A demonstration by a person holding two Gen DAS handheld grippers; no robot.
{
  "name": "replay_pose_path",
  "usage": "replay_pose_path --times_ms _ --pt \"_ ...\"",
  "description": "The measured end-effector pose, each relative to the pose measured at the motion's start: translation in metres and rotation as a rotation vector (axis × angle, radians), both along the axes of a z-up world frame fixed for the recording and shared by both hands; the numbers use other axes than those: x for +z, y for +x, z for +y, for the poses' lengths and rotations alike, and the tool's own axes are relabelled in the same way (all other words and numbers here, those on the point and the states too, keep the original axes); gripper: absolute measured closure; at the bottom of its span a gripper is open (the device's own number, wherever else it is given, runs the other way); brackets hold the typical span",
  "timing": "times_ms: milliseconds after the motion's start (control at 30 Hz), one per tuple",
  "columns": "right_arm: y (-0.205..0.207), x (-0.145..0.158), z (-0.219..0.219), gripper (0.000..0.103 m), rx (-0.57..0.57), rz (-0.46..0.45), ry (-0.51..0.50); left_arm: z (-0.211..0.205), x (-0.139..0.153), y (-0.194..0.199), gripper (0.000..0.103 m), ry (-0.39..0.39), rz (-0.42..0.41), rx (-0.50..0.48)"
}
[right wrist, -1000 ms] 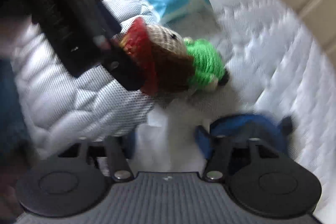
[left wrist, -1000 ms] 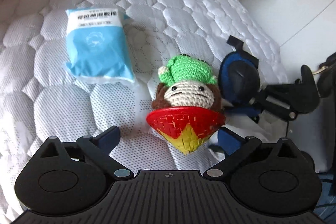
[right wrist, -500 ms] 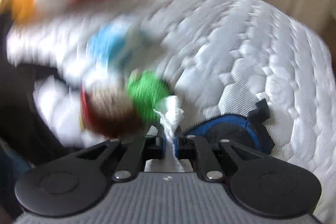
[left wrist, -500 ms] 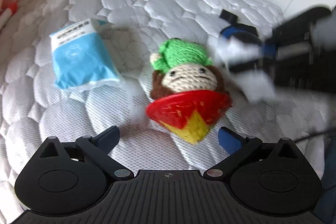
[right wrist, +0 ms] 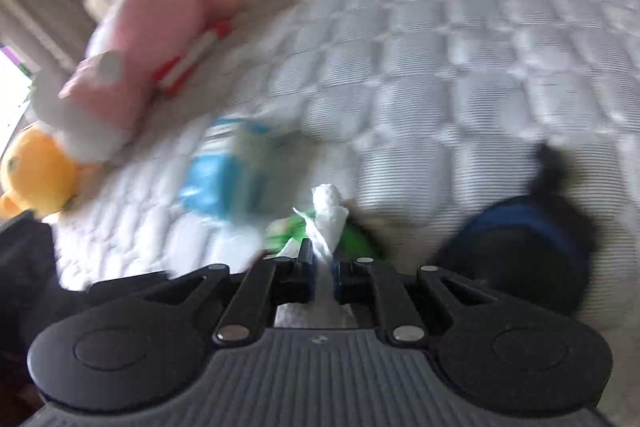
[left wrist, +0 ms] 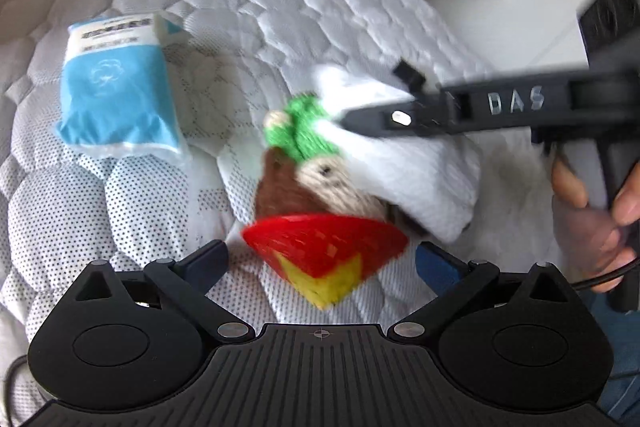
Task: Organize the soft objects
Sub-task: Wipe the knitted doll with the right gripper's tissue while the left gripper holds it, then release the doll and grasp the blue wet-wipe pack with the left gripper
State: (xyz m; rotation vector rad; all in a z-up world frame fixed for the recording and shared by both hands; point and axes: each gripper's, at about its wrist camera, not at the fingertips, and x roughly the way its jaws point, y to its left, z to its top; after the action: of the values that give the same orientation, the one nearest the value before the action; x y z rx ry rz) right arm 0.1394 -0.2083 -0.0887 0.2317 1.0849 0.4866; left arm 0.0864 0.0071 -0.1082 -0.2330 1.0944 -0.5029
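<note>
Tissue (right wrist: 326, 223) pinched in right gripper (right wrist: 322, 273), draped near doll (left wrist: 308, 171) mid-mattress (left wrist: 280, 7). Light, limp, tears easily; grip bunched edge. Left gripper (left wrist: 320, 263) wide, empty.

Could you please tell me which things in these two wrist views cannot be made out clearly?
- Left wrist view: the print on the blue packet is too small and smeared to read.
- Left wrist view: the white tissue partly hides the crocheted doll.
- Right wrist view: motion blur smears the pink plush; the left edge crops the orange plush.
</note>
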Motion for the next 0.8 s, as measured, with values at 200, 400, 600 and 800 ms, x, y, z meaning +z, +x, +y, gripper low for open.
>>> replay_pose_path --times_ms 200,400,600,800 --pt "0.000 0.006 -0.027 0.093 -0.093 -0.013 0.009 0.035 0.035 0.003 0.001 0.021 -0.132 0.165" --pt "-0.002 0.016 -0.017 0.093 -0.052 -0.059 0.059 0.024 0.028 0.037 0.000 0.474 -0.262 0.311" --pt "-0.007 0.009 -0.010 0.093 -0.040 -0.051 0.021 0.012 0.000 0.051 0.017 0.527 -0.282 0.105" --pt "-0.012 0.015 -0.005 0.093 -0.027 -0.052 0.054 0.009 0.026 0.002 0.033 0.493 -0.290 -0.245"
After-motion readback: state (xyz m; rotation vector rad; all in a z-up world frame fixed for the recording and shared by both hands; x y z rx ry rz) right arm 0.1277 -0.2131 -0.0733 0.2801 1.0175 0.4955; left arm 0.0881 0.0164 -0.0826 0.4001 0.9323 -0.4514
